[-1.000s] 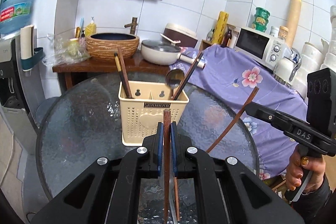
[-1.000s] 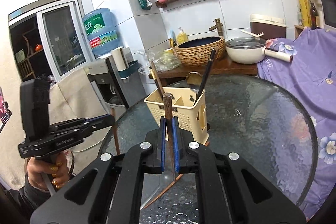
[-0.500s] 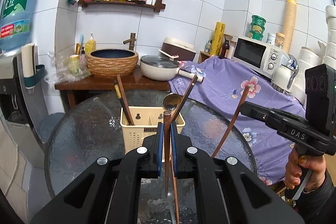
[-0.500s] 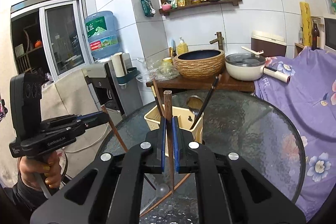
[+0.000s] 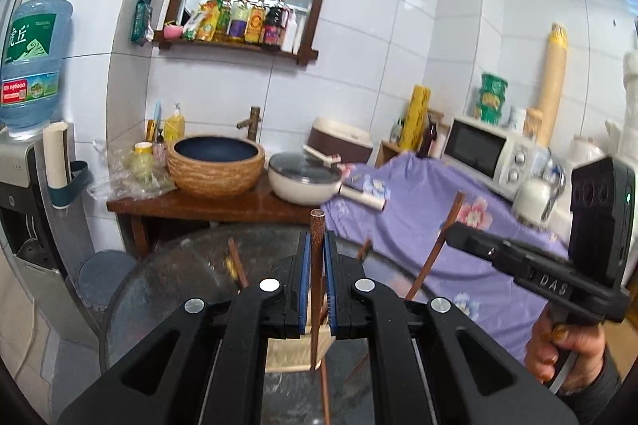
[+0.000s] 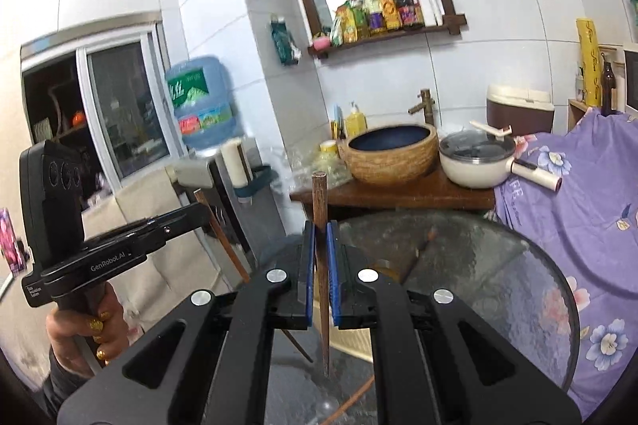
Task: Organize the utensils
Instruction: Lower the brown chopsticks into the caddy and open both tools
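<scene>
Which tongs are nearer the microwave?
Right. The right tongs hang on the microwave's side, in front of and below it; the left tongs sit across from it, on the water dispenser's side.

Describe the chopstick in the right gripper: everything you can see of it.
The chopstick is a slim, dark brown stick that looks like wood, with a blunt squared top end and a narrow tip pointing down. It stands almost upright, clamped partway along its length between the blue pads of the right gripper, which is shut on it. Nothing else touches it; its tip hangs free above the glass table. From the left wrist view it appears tilted, sticking out of that gripper's nose.
</scene>
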Tool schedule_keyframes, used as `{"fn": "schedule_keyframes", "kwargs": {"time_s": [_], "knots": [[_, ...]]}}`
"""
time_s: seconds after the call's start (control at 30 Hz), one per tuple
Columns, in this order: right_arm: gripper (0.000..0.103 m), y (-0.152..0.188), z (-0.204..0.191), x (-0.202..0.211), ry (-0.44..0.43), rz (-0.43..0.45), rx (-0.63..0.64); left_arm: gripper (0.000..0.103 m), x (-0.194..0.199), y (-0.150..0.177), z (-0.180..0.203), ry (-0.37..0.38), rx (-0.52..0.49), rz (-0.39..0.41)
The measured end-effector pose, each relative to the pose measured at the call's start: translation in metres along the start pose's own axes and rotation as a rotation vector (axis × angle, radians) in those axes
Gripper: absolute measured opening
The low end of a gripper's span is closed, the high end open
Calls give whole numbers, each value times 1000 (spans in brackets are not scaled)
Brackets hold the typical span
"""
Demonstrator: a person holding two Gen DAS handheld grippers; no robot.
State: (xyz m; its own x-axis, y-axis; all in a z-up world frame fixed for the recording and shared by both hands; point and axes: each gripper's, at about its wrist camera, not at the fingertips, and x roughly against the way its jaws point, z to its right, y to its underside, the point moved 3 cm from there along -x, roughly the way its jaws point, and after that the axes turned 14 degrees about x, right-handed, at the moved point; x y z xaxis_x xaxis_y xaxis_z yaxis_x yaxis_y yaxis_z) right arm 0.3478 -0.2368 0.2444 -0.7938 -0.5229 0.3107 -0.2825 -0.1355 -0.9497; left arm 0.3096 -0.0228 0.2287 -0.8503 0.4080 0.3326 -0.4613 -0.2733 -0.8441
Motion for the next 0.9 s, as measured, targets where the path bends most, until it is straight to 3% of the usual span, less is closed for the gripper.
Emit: {"fn": "schedule_keyframes", "kwargs": {"time_s": [0.1,0.3,0.57,0.9], "knots": [[7,-24,8,-5,2,38,-42,7,-3,-25,5,13,27,23],[7,-48,19,-28,90,76,-33,7,-17,-53,8,-65,17,109],[7,-21,29,-69,197,65,-11,7,-64,-44,-19,-151,56,131],[6,29,23,-102,201,-2,16,7,-105,3,-49,-193,71,21]]}}
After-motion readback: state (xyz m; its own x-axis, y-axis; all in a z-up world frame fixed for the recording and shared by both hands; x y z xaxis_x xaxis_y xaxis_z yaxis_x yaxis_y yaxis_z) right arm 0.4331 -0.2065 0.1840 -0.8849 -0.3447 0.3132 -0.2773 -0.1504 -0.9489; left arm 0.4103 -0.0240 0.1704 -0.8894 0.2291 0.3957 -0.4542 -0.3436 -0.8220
